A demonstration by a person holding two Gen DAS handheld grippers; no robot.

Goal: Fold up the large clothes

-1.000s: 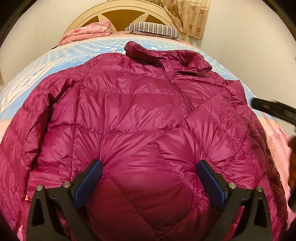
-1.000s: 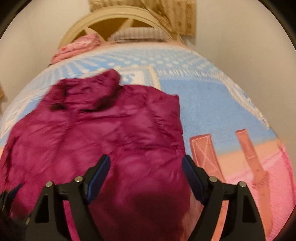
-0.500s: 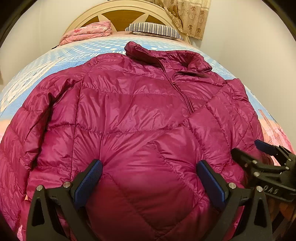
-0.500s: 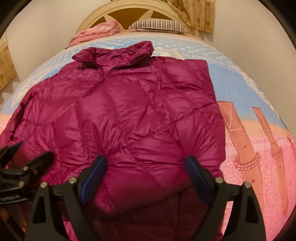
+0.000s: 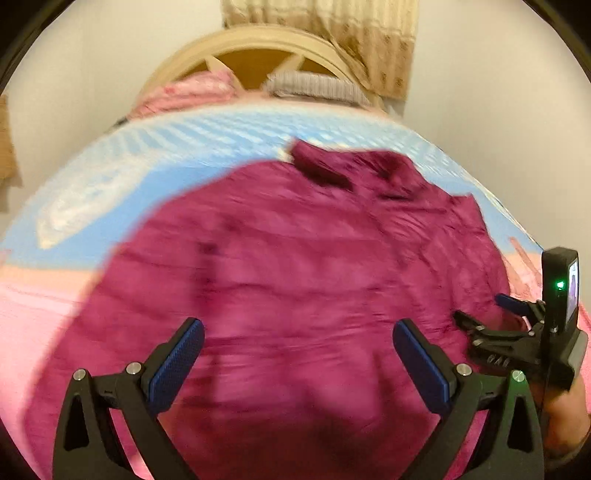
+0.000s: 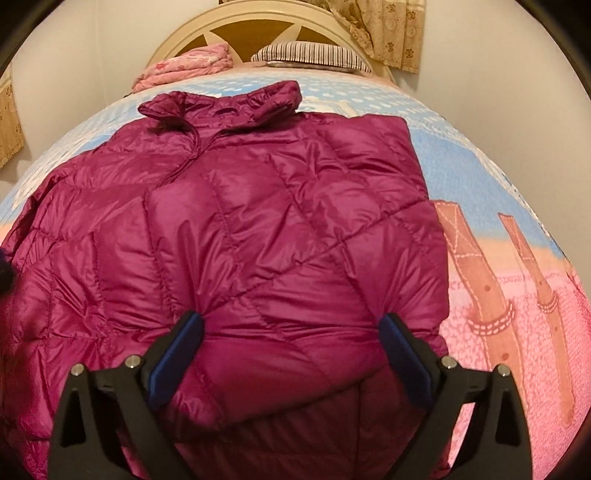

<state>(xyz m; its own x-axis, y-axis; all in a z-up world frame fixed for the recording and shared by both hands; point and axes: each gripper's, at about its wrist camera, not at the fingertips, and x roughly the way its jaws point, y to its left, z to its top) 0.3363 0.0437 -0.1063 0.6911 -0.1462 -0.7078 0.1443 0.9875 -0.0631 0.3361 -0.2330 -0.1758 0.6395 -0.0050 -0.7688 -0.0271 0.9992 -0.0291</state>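
Observation:
A magenta quilted puffer jacket (image 6: 277, 221) lies front up on the bed, collar (image 6: 229, 103) toward the headboard, its right-hand sleeve folded across the front. My right gripper (image 6: 291, 319) sits low on the jacket's lower part. Its jaws are opening, with a bulge of fabric between the wide-spread blue pads. The left wrist view is motion-blurred. There my left gripper (image 5: 297, 328) hangs open above the jacket (image 5: 295, 258) with nothing gripped. The right gripper (image 5: 480, 306) shows at that view's right edge.
A blue and pink blanket (image 6: 480, 166) covers the bed. A folded pink quilt (image 6: 184, 66) and a striped pillow (image 6: 310, 55) lie by the cream headboard (image 6: 277, 22). A curtain (image 6: 388, 29) hangs behind. A person's hand (image 5: 565, 417) holds the right gripper.
My left gripper has pulled up and back from the jacket, which now looks smaller and blurred. The right gripper came down onto the jacket, then held still while its jaws spread wider.

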